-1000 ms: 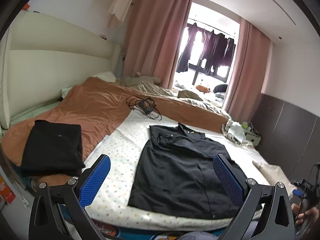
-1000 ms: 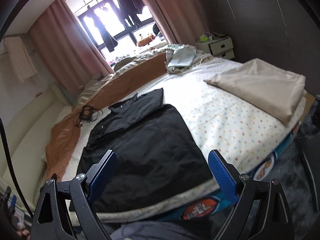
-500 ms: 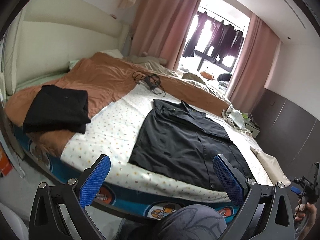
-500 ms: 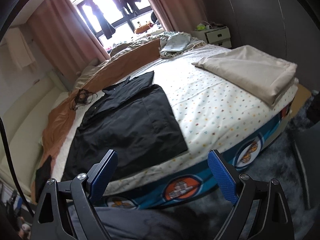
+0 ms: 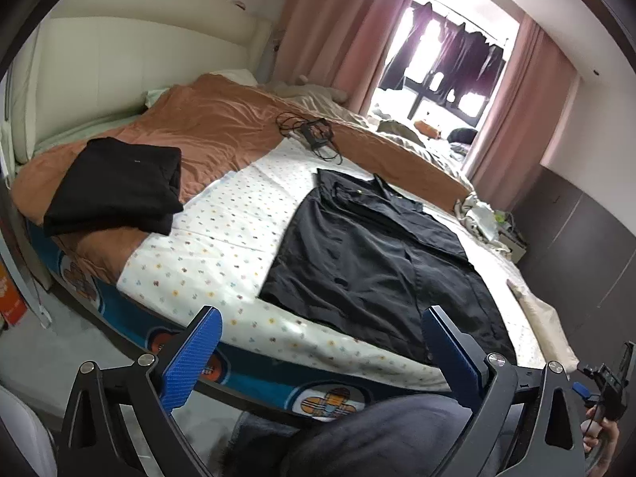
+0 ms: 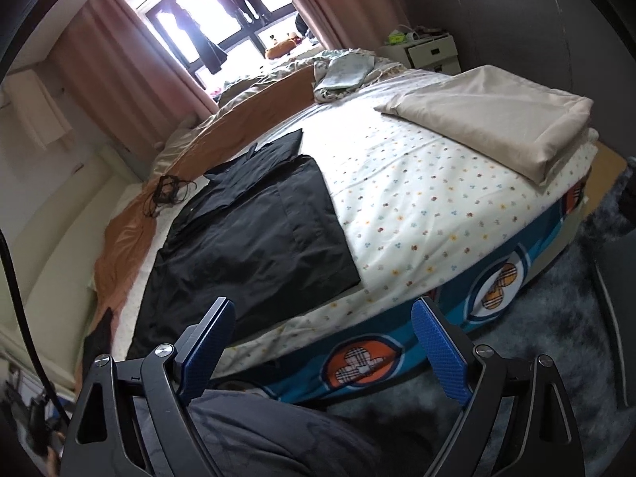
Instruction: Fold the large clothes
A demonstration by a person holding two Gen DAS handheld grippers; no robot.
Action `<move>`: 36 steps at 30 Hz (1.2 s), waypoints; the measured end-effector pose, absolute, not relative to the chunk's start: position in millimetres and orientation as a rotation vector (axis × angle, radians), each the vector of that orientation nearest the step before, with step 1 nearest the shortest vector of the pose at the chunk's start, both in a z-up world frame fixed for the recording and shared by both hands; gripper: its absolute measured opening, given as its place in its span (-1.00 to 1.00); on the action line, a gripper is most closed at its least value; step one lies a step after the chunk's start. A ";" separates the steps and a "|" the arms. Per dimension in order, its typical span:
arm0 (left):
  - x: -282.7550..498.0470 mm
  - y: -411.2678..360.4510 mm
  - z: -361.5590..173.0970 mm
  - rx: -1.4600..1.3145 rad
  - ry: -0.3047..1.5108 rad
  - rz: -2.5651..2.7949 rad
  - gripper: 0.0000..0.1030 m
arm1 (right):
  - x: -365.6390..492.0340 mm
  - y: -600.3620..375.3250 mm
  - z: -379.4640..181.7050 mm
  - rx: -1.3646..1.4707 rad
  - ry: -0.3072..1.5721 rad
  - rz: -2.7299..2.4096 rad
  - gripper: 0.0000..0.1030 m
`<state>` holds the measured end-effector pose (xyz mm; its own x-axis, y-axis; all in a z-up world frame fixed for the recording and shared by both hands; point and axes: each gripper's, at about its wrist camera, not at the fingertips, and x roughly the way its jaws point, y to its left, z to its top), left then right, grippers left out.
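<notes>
A black shirt (image 5: pixel 373 262) lay spread flat on the bed (image 5: pixel 222 246), collar toward the far side and hem close to the near edge, its sleeves folded in across the chest. It rested on the dotted white sheet (image 6: pixel 417 206), roughly in the middle of the mattress. The left gripper (image 5: pixel 318 351) hung off the near edge of the bed with its blue pads set wide and nothing between them; its fingertips stood short of the hem, not touching cloth. The right gripper (image 6: pixel 322 344) was likewise spread wide and empty, held just off the same edge near the shirt's other lower corner. Below both tools showed the person's grey-trousered knee (image 6: pixel 254 433), close against the bed's side with its blue printed band. Toward the left corner of the bed, on the rust-coloured quilt (image 5: pixel 222 127), sat a folded black garment (image 5: pixel 115 187), well apart from the shirt. A tangle of black cable (image 5: pixel 310 135) lay at the quilt's edge beyond the collar. Near the right edge a folded beige sheet (image 6: pixel 501 123) was stacked, and a crumpled pale cloth (image 6: pixel 346 73) sat beyond it toward the far corner. Pink curtains (image 5: pixel 314 20) framed a bright window where dark clothes hung.
</notes>
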<state>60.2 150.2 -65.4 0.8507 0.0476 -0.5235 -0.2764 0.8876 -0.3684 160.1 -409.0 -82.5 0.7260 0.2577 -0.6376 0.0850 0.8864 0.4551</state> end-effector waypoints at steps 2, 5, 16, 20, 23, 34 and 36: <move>68.1 154.4 -68.8 -0.468 0.540 0.173 0.86 | 168.2 -406.3 -89.3 0.485 0.778 0.110 0.77; 79.3 158.9 -80.9 -0.487 0.564 0.177 0.82 | 183.9 -398.8 -104.0 0.475 0.812 0.120 0.71; 121.0 182.8 -126.4 -0.572 0.681 0.181 0.35 | 236.8 -398.0 -172.6 0.620 0.929 0.181 -0.15; 142.3 187.4 -136.5 -0.590 0.709 0.174 0.35 | 253.8 -403.3 -188.3 0.643 0.944 0.160 -0.16; 164.6 191.4 -145.7 -0.603 0.735 0.168 0.35 | 270.5 -411.0 -198.1 0.661 0.954 0.134 -0.16; 228.2 221.6 -187.3 -0.675 0.860 0.188 0.20 | 306.7 -428.8 -215.3 0.736 0.916 0.185 -0.16; 230.3 228.5 -193.6 -0.688 0.875 0.203 0.19 | 310.2 -429.8 -217.6 0.769 0.908 0.213 -0.16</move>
